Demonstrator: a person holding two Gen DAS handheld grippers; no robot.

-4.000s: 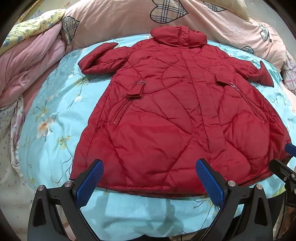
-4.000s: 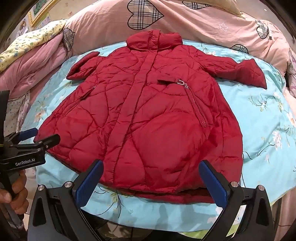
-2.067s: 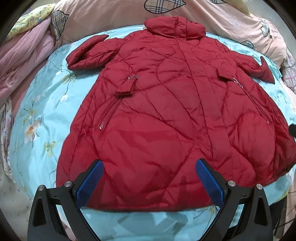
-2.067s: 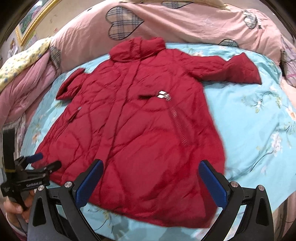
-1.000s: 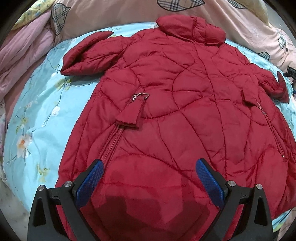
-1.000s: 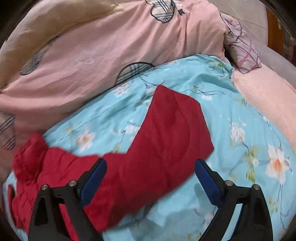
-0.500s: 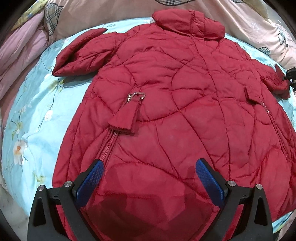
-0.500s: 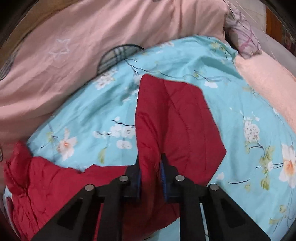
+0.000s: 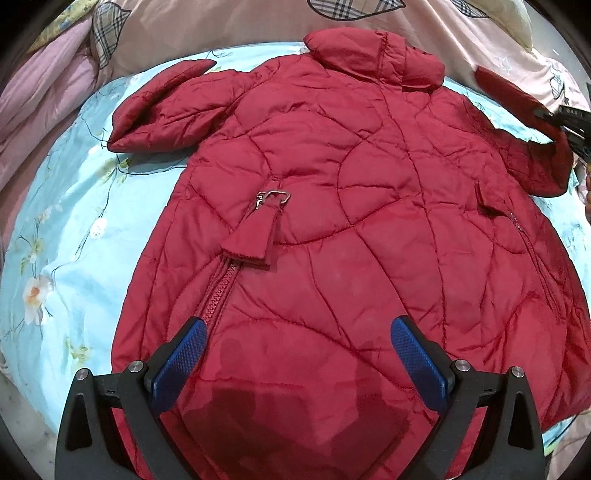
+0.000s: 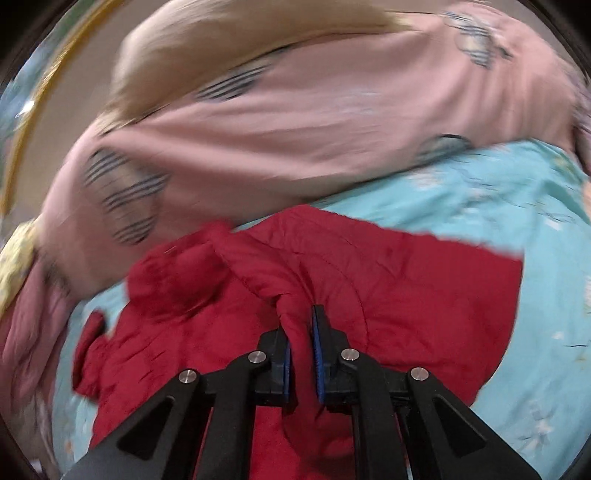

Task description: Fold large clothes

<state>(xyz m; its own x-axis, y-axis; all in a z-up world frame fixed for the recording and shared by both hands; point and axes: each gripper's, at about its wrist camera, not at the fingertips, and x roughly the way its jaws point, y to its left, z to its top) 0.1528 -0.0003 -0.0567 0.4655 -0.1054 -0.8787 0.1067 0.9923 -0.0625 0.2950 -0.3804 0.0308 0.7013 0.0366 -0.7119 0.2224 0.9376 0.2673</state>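
Note:
A red quilted coat [image 9: 351,206] lies front-up on a light blue floral bedsheet [image 9: 66,236], collar at the far end. Its left sleeve [image 9: 162,110] lies flat on the sheet. My left gripper [image 9: 299,365] is open and empty, hovering above the coat's lower front. My right gripper [image 10: 301,336] is shut on the coat's right sleeve [image 10: 388,280], which is lifted and bunched between the blue pads. In the left wrist view the right gripper [image 9: 569,122] shows at the far right, holding that sleeve [image 9: 532,147] up.
A pink duvet with plaid hearts [image 9: 229,26] is piled along the head of the bed. Pink bedding [image 9: 44,110] is heaped at the left. The right wrist view is motion-blurred.
My right gripper, shut on the right sleeve, has lifted it and swung it toward the coat's body. My left gripper has moved slightly farther over the coat and stays open.

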